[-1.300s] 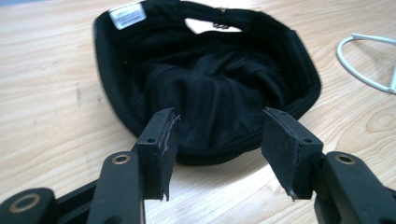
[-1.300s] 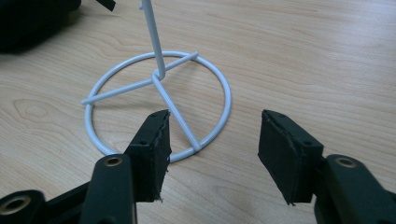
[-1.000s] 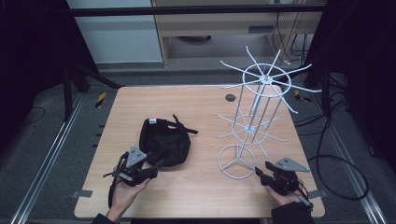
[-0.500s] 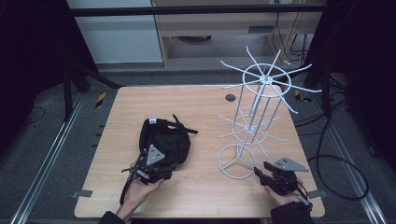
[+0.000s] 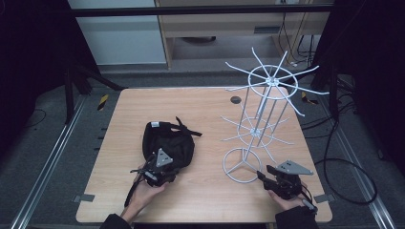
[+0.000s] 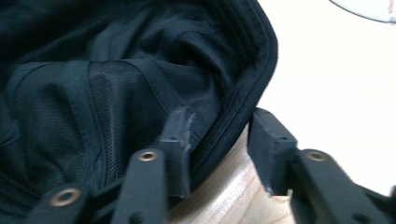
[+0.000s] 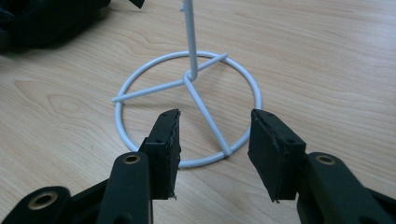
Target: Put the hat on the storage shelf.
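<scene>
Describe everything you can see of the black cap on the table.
The black cap is soft fabric with a mesh lining and a stitched, bound edge. It lies on the wooden table, left of the white wire stand, strap ends splayed behind. The left hand-held gripper straddles its near edge, one jaw inside, one outside; its jaws have just been closing, not yet clamped.

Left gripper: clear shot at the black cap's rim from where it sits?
Probably yes. In the left gripper view the cap has its rim lying between the two fingers, one inside the cap and one on the table side. The jaws have just been closing, a gap remains, and nothing blocks them.
</scene>
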`<state>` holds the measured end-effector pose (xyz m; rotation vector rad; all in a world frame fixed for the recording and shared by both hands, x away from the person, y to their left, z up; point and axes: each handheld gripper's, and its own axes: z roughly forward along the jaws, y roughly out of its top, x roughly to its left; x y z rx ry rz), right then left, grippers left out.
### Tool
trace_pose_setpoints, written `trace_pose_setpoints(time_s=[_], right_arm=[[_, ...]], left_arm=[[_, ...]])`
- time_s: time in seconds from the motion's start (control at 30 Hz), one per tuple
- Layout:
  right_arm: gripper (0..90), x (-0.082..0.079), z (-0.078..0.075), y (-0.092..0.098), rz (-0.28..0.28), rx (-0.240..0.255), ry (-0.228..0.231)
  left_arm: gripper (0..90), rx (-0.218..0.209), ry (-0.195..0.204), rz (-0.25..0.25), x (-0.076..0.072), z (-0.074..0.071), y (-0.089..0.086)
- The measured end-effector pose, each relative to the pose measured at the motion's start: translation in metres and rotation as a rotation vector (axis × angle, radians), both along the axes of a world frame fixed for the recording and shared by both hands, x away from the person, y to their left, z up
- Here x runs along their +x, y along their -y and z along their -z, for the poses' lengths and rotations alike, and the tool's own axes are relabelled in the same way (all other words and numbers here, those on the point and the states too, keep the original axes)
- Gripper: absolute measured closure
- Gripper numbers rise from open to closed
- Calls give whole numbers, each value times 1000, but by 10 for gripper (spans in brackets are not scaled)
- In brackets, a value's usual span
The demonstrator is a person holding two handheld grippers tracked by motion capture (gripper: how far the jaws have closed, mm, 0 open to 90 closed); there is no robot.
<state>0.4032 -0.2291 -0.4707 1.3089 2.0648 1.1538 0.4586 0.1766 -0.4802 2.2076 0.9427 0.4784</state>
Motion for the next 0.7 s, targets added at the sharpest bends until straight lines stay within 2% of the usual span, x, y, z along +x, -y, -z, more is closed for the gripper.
trace_pose_setpoints(time_s=[0.2,0.3,0.4,0.7], right_arm=[[546,-2,-3,-9,-43,2,21],[546,-4,-4,-13,-58,7,28],[547,-7,-8,-23,-90,34,41],[529,-10,-10,-53,-164,52,68]], left_arm=[[768,-13,-25,28,-1,-1,0],[804,-30,-20,39,-3,-2,0],[815,-57,-20,53,-7,-5,-1],[818,-78,-27,87,-23,-6,6]])
